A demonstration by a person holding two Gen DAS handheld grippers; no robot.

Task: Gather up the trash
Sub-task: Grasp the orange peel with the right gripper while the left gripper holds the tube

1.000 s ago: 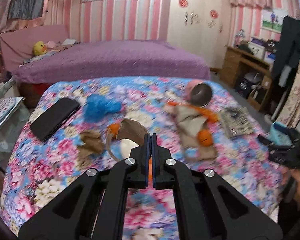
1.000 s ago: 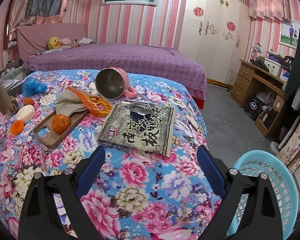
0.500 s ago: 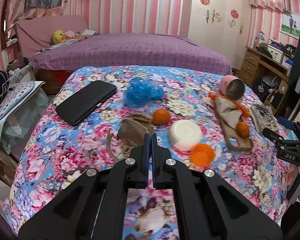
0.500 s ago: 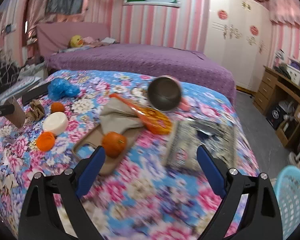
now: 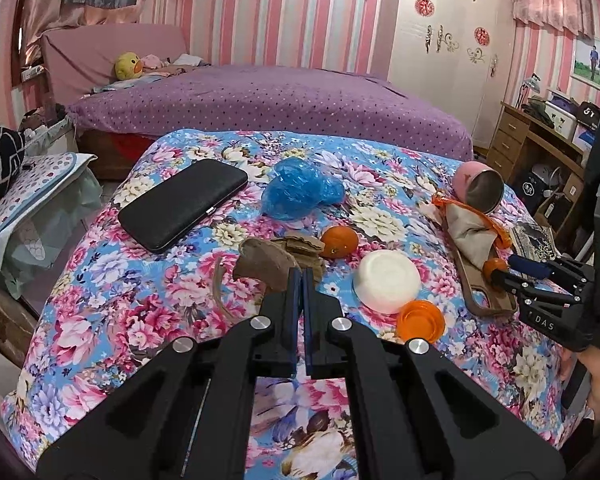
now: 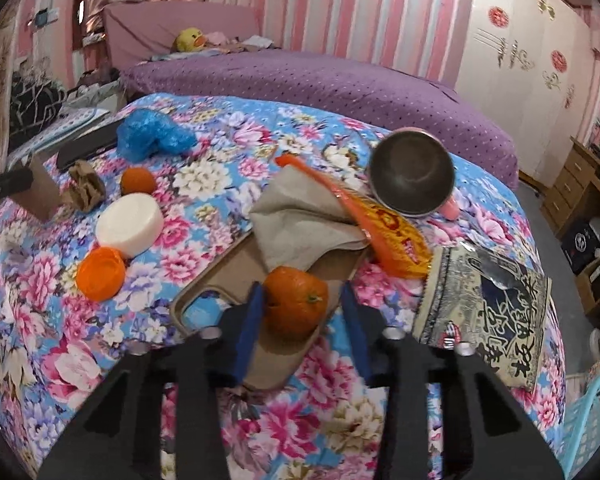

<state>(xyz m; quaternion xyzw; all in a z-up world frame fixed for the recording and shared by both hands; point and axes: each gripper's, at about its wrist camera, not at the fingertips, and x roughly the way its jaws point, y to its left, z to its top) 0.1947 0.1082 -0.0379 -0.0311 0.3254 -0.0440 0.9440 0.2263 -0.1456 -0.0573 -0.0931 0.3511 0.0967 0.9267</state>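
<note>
My right gripper (image 6: 301, 289) points down at a tangerine (image 6: 296, 300) that lies on a brown phone case (image 6: 220, 280). Its jaws are closing with the fruit between them. The left pad is at the peel, while a gap shows at the right pad. My left gripper (image 5: 302, 274) is shut on a brown cardboard scrap (image 5: 266, 266), held over the flowered bedspread (image 5: 112, 312). Trash lies around: a crumpled blue plastic bag (image 5: 300, 194), an orange snack wrapper (image 6: 388, 228), a grey printed snack bag (image 6: 488, 304) and crumpled brown paper (image 6: 85, 190).
A second tangerine (image 5: 339, 241), an upturned white bowl (image 5: 388, 280) and an orange cap (image 5: 420, 320) sit mid-bed. A pink mug (image 6: 412, 172) lies on its side behind a beige cloth (image 6: 300, 220). A black case (image 5: 184, 204) is far left, a light blue basket (image 6: 592, 420) at the right edge.
My right gripper swung left from the printed snack bag to the tangerine and its jaws narrowed around it. My left gripper shifted at first, still shut on the cardboard, then held still.
</note>
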